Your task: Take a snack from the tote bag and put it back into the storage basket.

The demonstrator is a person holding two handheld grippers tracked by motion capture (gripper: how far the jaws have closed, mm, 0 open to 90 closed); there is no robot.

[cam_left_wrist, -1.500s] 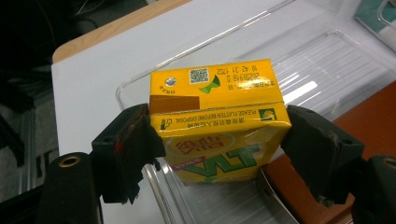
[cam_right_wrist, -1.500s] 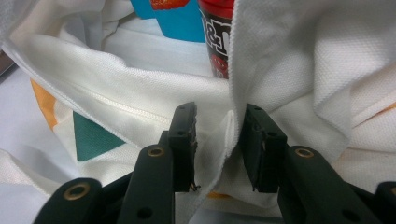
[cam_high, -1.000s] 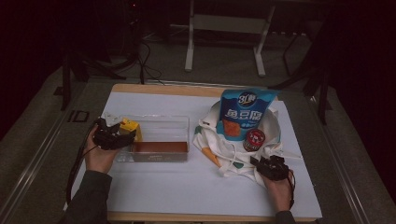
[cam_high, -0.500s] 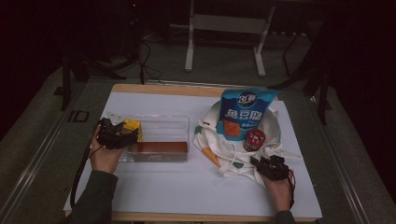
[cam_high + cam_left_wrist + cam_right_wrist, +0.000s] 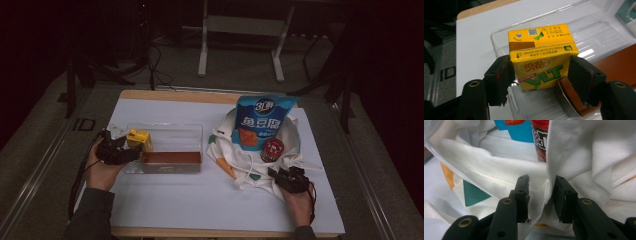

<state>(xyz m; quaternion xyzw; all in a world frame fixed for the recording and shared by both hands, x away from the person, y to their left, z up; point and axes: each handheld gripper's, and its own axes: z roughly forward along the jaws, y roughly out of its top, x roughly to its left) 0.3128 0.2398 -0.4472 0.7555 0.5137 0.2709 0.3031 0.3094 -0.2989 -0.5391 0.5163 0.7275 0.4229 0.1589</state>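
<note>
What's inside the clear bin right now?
A yellow carton between the left fingers and a brown box in the bin. The floor under them is hidden.

Dim room, light falls mostly on the white tabletop [image 5: 165, 200] with its wooden edge. Grey floor [image 5: 240, 70] behind it, a white metal stand [image 5: 240, 30], black cables [image 5: 150, 65], dark surroundings beyond.

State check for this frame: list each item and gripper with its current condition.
Yellow drink carton: upright in the clear bin, between the jaws.
Left hand-held gripper: jaws just closing around the carton.
Right hand-held gripper: shut on the white cloth bag.
Blue snack pouch: upright in the bag.
Red can: upright in the bag.
</note>
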